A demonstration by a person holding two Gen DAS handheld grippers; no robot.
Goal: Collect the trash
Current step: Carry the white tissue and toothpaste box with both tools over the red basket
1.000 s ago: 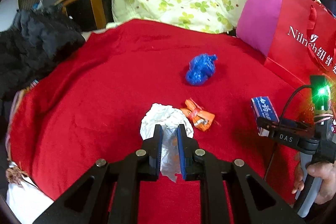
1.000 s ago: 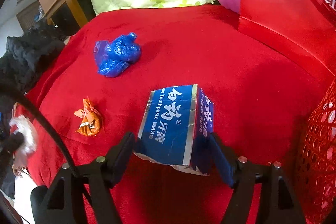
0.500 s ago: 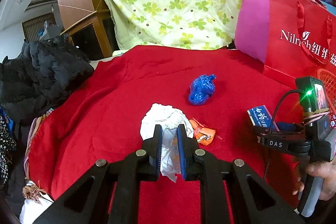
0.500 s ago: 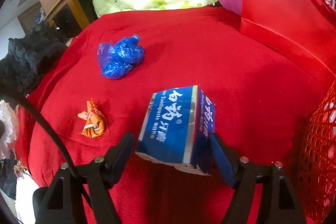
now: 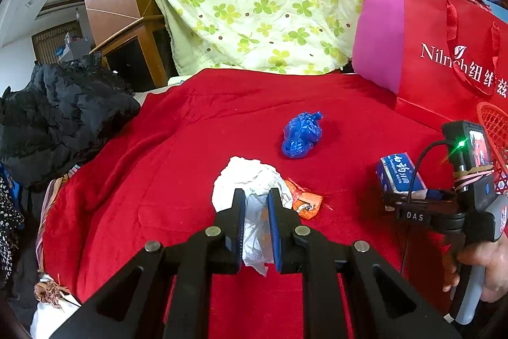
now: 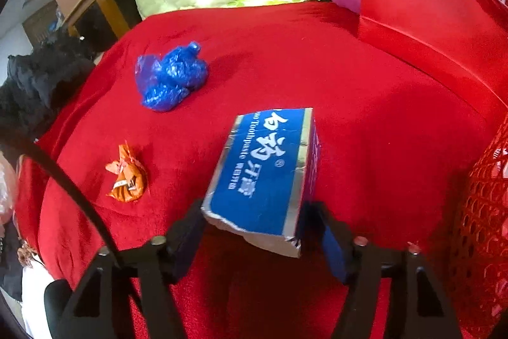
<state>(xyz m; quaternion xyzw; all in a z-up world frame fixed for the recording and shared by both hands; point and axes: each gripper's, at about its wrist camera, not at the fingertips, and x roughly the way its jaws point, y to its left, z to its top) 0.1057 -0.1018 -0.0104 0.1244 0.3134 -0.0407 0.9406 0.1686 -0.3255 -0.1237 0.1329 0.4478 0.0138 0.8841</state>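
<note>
Both grippers have risen since a second ago — more of the room shows beyond the bed in the left wrist view, and the trash on the blanket sits lower and smaller in it. Nearest, the left gripper has its jaws drawn narrow on the white crumpled paper, pinched by its lower tail with the bulk bunched above the tips. The right gripper holds the blue toothpaste box across its width, jaws fairly wide around it, the torn end toward the camera.

Just beyond, the orange wrapper lies untouched on the red blanket, and farther back the blue plastic bag is likewise loose and apart from everything else. At the right edge stands the red mesh basket, near the box-carrying gripper, and behind it the red gift bag.

By my reading the task is roughly halfway: two pieces are lifted but not yet dropped anywhere — probably bound for the basket — and two remain on the blanket.
</note>
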